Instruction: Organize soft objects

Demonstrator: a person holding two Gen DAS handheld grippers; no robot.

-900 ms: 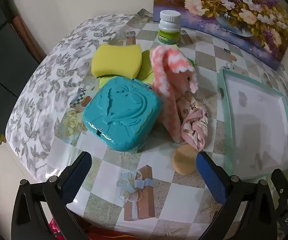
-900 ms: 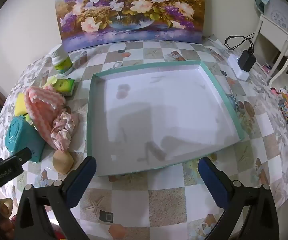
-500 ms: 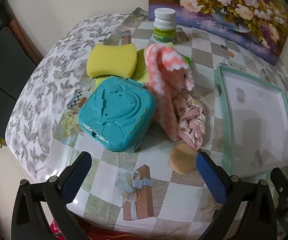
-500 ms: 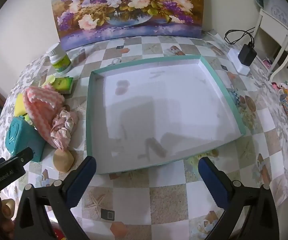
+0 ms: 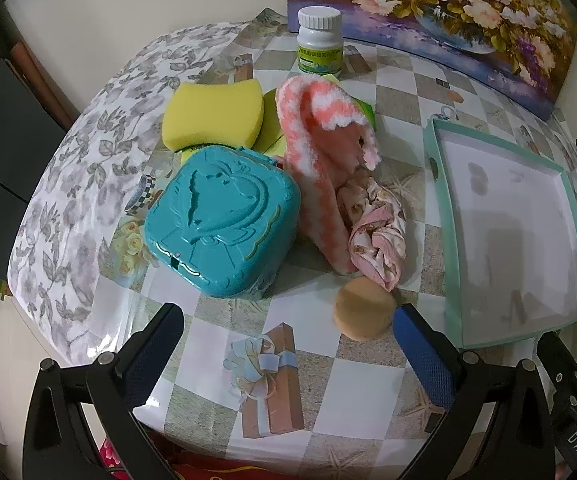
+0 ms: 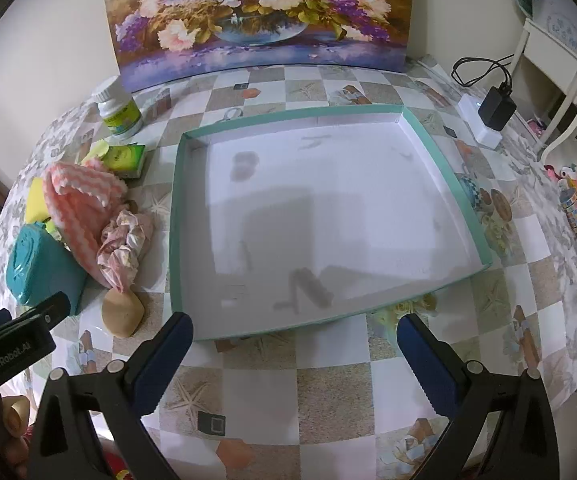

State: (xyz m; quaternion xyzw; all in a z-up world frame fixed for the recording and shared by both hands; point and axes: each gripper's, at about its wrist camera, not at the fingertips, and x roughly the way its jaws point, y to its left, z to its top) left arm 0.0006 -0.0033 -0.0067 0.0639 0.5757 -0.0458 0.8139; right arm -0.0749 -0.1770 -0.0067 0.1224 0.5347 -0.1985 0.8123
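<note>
A pink-and-white fuzzy sock lies draped over a crumpled floral cloth. Behind it rests a yellow sponge. A round tan puff sits at the front. My left gripper hangs open above the table just in front of the puff, nothing between its fingers. My right gripper stands open over the near rim of a shallow teal-edged tray, whose white floor holds nothing.
A hard teal case lies left of the sock. A white pill bottle and a green packet stand behind. A flower painting leans on the wall. A charger and power strip lie at the right.
The left view has drifted slightly, so the sock, case and puff sit a little lower and more to the left. The right view has crept a touch nearer the tray. Both grippers stay open.
</note>
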